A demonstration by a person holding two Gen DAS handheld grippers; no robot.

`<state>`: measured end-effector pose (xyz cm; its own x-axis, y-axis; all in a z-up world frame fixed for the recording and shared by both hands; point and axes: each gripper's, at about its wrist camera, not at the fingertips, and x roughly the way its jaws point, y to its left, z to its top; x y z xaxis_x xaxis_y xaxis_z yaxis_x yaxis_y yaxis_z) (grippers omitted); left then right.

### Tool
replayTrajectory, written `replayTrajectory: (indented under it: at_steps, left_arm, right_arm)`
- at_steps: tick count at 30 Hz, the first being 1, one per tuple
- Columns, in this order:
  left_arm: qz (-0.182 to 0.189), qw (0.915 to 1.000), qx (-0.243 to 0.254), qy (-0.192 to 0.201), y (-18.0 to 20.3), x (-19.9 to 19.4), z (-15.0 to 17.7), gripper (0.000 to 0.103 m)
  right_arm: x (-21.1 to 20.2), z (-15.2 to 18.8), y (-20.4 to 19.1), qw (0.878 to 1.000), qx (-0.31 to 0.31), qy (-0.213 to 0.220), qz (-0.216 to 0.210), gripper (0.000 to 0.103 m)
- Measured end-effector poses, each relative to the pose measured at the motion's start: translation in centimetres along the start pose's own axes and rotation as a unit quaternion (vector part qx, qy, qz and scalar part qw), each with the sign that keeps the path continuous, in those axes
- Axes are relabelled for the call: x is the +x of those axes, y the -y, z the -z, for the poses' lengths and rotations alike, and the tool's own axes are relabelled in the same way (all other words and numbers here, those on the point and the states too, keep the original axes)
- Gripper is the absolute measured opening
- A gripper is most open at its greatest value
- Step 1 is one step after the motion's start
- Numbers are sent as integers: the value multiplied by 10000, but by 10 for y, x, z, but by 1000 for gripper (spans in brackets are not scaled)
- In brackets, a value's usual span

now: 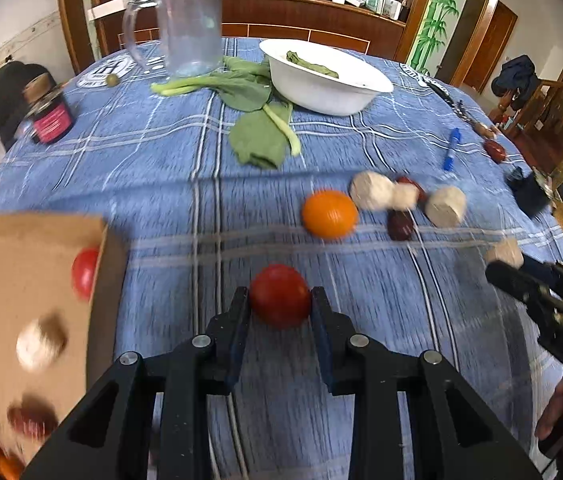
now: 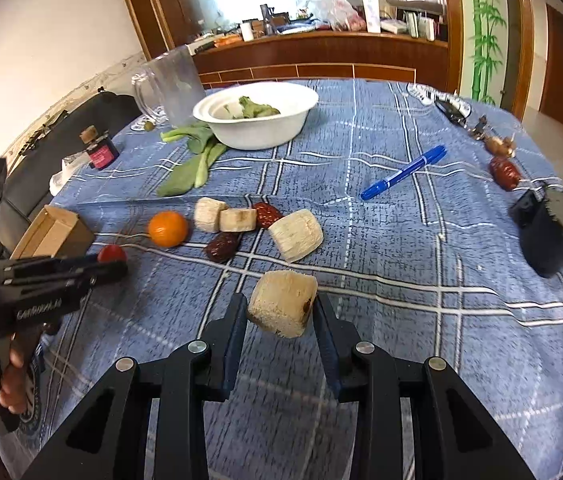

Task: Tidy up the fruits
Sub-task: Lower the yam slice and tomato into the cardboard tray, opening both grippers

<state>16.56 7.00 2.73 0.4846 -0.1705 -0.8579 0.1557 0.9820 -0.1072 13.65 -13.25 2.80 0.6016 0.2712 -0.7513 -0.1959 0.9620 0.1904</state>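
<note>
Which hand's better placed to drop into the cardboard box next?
Probably left. The left gripper holds the red tomato, with the cardboard box right beside it. The right gripper holds a pale chunk, farther away.

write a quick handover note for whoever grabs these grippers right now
Left gripper: shut on a round red tomato, beside the brown cardboard box.
Right gripper: shut on a pale cut cane chunk, above the blue plaid cloth.
Done: box already holds a tomato, a pale chunk, dates.
Left: orange mandarin, three pale chunks, dark red dates.
</note>
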Motion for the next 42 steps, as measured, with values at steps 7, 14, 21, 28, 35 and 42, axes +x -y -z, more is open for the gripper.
replayTrajectory:
  at_steps: [7, 14, 21, 28, 35, 42]
  left_arm:
    - [174, 9997, -143, 138, 3, -47, 46, 29]
    - [312, 9987, -368, 157, -9, -78, 82, 29]
    - [267, 9976, -537, 339, -39, -108, 95, 29]
    - [82, 9948, -846, 567, -85, -133, 99, 29]
    - [-282, 9893, -1263, 671, -145, -148, 105, 30]
    - [-650, 9824, -1625, 659, -203, -151, 113, 30]
  right_arm:
    - [-36, 23, -21, 9994, -282, 106, 161, 36]
    - [-51, 63, -45, 9987, -445, -107, 224, 36]
    - [-48, 65, -74, 9988, -432, -207, 84, 36]
    - [-39, 45, -126, 9972, -713, -138, -175, 37]
    - [-21, 22, -181, 9941, -932, -125, -541, 37]
    - [4, -2, -231, 9900, -1115, -206, -839, 37]
